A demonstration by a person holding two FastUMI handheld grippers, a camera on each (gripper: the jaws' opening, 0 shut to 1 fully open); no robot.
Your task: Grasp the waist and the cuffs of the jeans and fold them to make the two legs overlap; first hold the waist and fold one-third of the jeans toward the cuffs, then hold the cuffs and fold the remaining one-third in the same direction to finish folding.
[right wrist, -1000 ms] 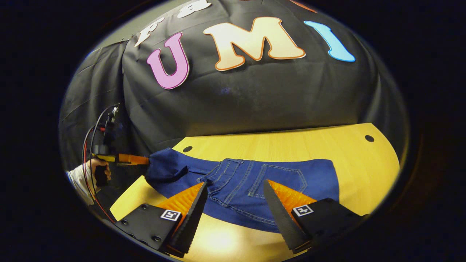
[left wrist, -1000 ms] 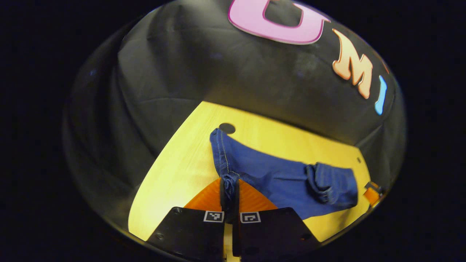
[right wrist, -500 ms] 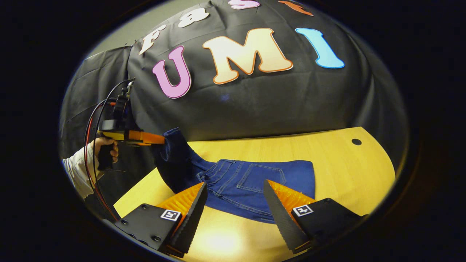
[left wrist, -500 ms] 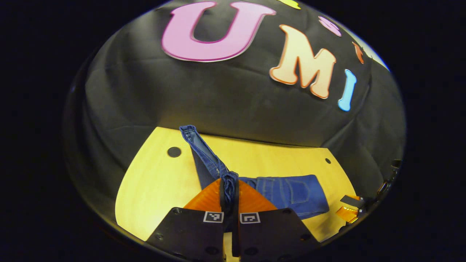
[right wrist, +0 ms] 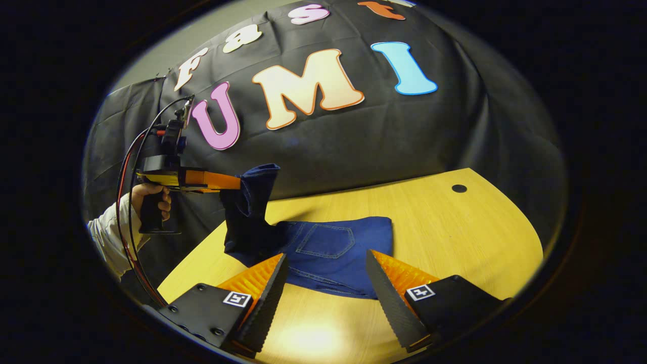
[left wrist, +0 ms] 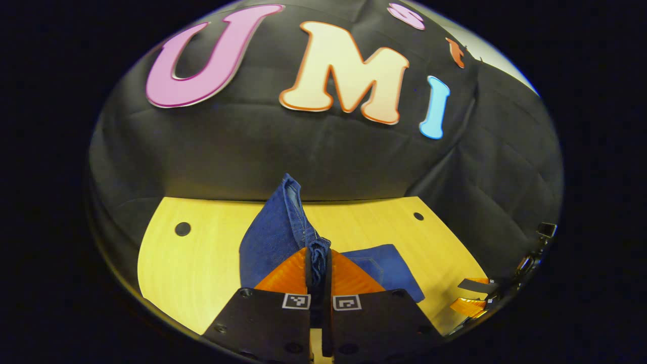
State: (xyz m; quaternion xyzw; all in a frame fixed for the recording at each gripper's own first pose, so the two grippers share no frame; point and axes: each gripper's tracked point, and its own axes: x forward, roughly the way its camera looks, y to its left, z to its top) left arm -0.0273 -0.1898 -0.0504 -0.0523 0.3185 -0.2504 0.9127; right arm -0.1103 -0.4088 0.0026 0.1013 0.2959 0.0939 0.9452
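Observation:
The blue jeans (left wrist: pixel 268 242) lie partly folded on the yellow table (left wrist: pixel 202 263). My left gripper (left wrist: pixel 318 255) is shut on their cuff end, and the cloth rises steeply from the table to the fingers. In the right gripper view the left gripper (right wrist: pixel 230 182), held by a hand (right wrist: pixel 149 194), keeps the cuffs up in the air over the left part of the jeans (right wrist: pixel 328 245). The pocket side lies flat and faces up. My right gripper (right wrist: pixel 326 265) stands open just above the near edge of the flat part, holding nothing.
The table (right wrist: pixel 455 237) has round holes near its back corners (left wrist: pixel 182 229) (right wrist: pixel 459 188). Black cloth walls stand close behind and to both sides. Red and black cables (right wrist: pixel 126 202) hang from the left gripper. Bare tabletop stretches to the right of the jeans.
The left gripper has lifted the cuffs higher and carried them toward the pocket end; the flat part on the table is now shorter. The right gripper stayed open and barely moved.

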